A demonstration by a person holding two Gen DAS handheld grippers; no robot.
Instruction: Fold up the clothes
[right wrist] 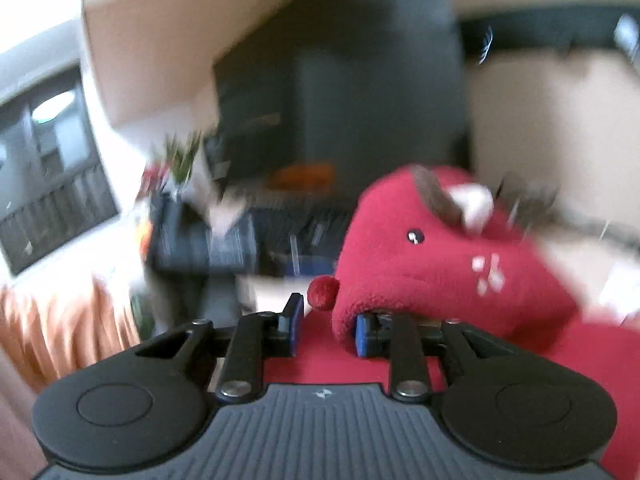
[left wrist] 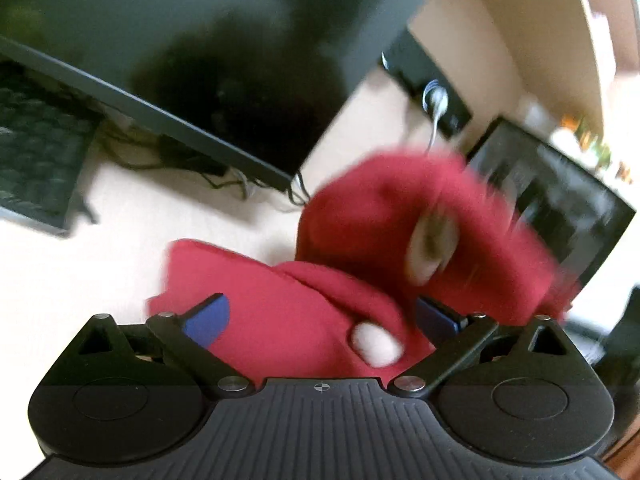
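Observation:
A red fleece garment with an animal-face hood point(left wrist: 360, 240) lies bunched on the white table, blurred by motion. My left gripper point(left wrist: 320, 316) is open, its blue pads point(left wrist: 208, 320) wide apart, with red fabric lying between them. In the right wrist view the hood point(right wrist: 440, 256) shows a black eye, brown horn and white patches. My right gripper point(right wrist: 326, 328) is open with a narrower gap; the hood's edge drapes over the right blue pad point(right wrist: 362, 336) and red cloth lies between the jaws. A small red pom-pom point(right wrist: 322, 294) sits above the gap.
A dark monitor point(left wrist: 200, 60) and a keyboard point(left wrist: 36, 152) stand at the back left with cables beneath. A second dark screen point(left wrist: 552, 200) is at the right. In the right wrist view a dark cabinet point(right wrist: 340, 100), a plant point(right wrist: 180, 156) and an orange cloth point(right wrist: 68, 320) show.

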